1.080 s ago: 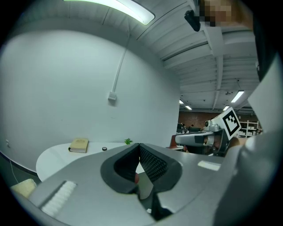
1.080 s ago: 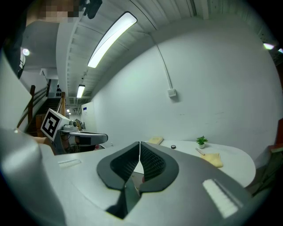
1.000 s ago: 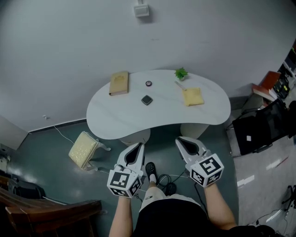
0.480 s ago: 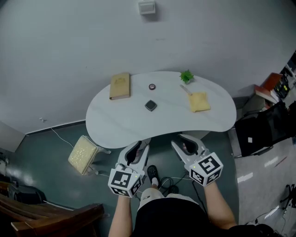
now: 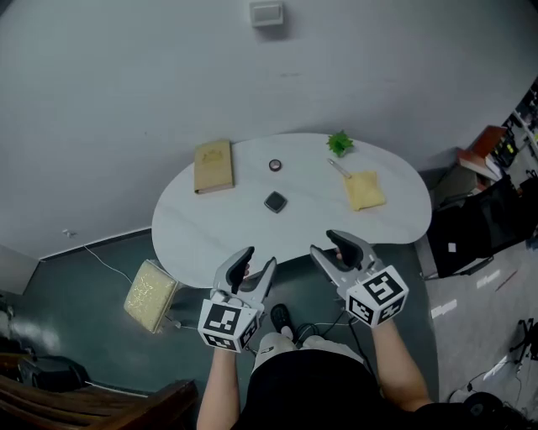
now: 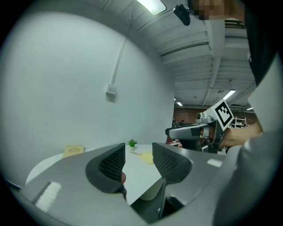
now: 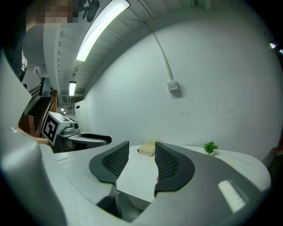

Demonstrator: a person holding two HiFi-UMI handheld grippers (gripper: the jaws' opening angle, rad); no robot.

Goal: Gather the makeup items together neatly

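Two grippers are held by one person, one in each hand. The left gripper and the right gripper both hover at the near edge of one white, bean-shaped table. They are side by side, a little apart, and both point across the table top toward the wall. Each gripper has two jaws. The jaws of both grippers have just been opening, and now they stand apart. Nothing sits between them, so neither gripper holds a thing.

Six things are on the table, all well away from the grippers. One flat tan pouch lies at the far left. One small round pot sits near the far edge, about in the middle. One dark square case lies in front of the pot, apart from it, and it is the thing nearest the grippers. One yellow pouch lies on the right side. One thin stick lies just beside the far corner of the yellow pouch; it is too small to tell if they touch. One little green plant stands at the far edge, just behind the stick. The things are spread out, not in one bunch.

One small box is fixed on the wall above the table. One yellow cushion lies on the floor to the left of the table. One dark shoe shows between the person's arms.
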